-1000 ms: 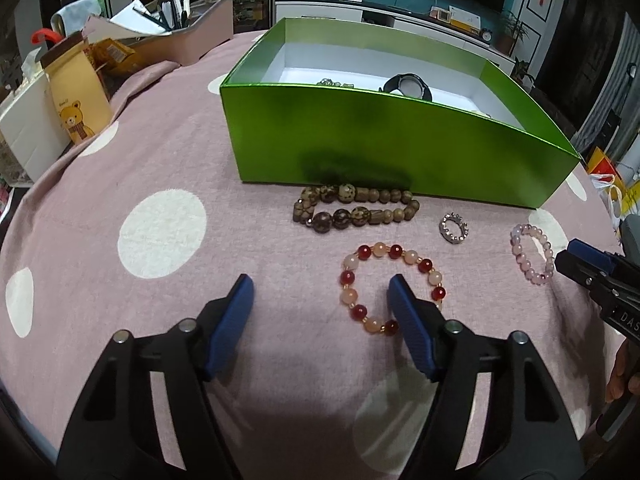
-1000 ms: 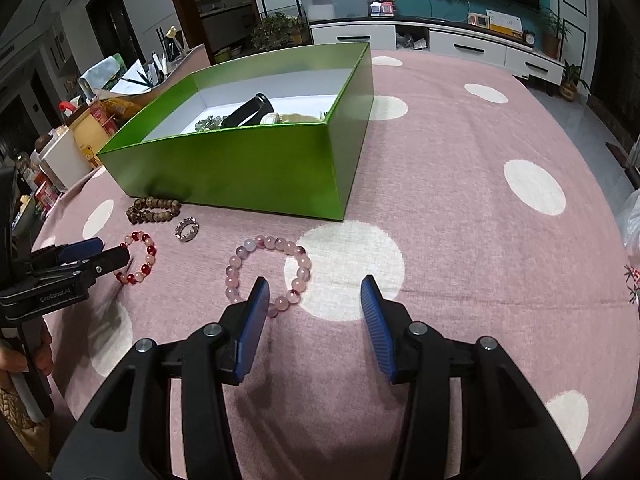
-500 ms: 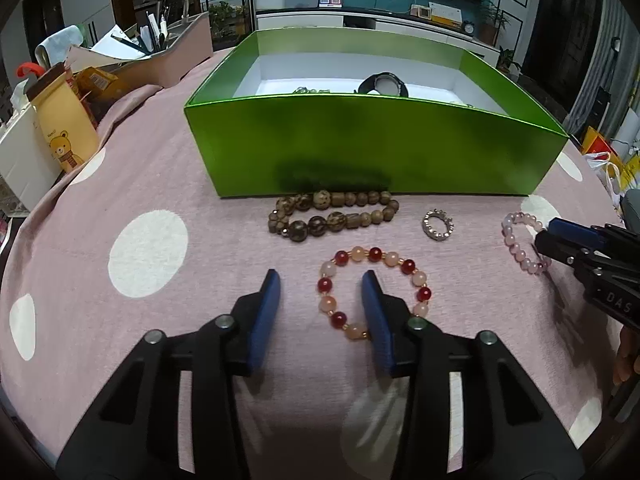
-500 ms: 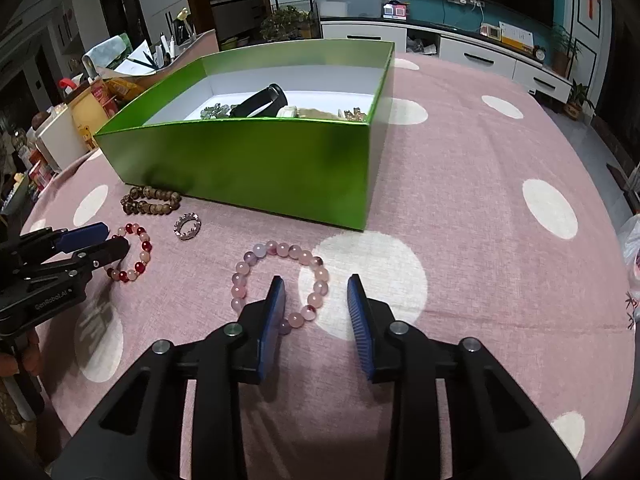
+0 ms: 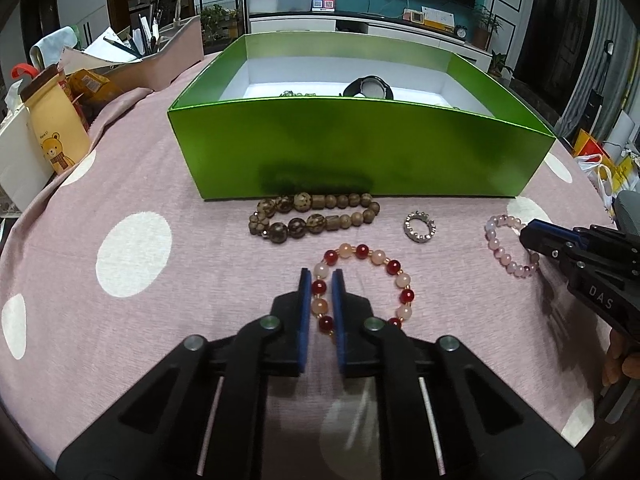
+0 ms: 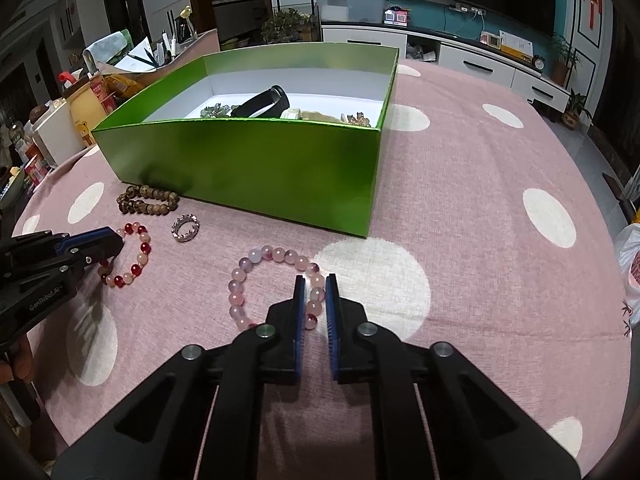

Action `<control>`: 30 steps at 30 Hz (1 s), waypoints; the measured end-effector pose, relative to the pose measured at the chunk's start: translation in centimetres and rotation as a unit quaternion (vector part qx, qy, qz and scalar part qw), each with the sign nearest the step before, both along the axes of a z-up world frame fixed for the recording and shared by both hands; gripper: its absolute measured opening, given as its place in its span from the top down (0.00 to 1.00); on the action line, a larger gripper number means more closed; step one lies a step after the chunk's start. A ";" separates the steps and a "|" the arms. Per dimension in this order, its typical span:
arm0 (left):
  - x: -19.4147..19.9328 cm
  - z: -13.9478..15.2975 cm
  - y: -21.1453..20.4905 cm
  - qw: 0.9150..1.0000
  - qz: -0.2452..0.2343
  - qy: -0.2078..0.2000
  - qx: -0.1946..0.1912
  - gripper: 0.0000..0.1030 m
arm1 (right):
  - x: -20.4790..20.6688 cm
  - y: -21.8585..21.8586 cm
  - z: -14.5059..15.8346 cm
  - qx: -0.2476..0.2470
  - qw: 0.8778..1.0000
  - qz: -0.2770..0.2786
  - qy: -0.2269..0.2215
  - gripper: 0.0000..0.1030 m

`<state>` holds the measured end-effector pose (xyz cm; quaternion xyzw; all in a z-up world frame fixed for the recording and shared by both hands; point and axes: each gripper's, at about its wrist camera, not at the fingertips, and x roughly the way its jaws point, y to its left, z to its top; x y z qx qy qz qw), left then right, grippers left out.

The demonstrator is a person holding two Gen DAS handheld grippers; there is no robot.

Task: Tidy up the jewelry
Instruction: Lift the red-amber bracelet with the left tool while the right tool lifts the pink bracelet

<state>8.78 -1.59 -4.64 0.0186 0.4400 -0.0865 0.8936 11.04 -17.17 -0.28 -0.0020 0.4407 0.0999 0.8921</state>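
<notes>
My left gripper is shut on the near-left side of the red and peach bead bracelet, which lies on the pink cloth. My right gripper is shut on the near-right side of the pale pink bead bracelet, also lying on the cloth. A brown wooden bead bracelet and a silver ring lie in front of the green box. The box holds a black watch and other jewelry.
The table wears a pink tablecloth with white dots. A yellow bear pouch, a pink organizer with pens and packets stand at the far left. A plastic bag sits off the right edge.
Both grippers moved forward and closed from wide open: the left onto the red and peach bracelet, the right onto the pale pink bracelet. The bracelets still lie on the cloth.
</notes>
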 end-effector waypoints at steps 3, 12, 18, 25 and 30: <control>0.0 0.0 -0.1 1.000 0.000 0.000 0.001 0.93 | -0.1 0.1 0.0 0.002 1.000 0.003 0.000 0.91; -0.2 0.1 -0.1 1.000 0.000 0.003 -0.003 0.93 | -0.5 0.3 0.7 0.010 1.000 0.007 -0.010 0.93; -0.5 0.5 -0.2 1.000 -0.002 0.001 -0.007 0.93 | -0.9 0.4 1.5 0.010 1.000 0.008 -0.020 0.93; -0.9 1.3 -0.3 1.000 -0.002 -0.007 -0.011 0.93 | -1.7 0.4 2.5 0.011 0.999 0.010 -0.036 0.93; -1.4 1.8 -0.4 1.000 -0.003 -0.013 -0.012 0.93 | -2.1 0.3 3.2 0.012 0.999 0.010 -0.046 0.93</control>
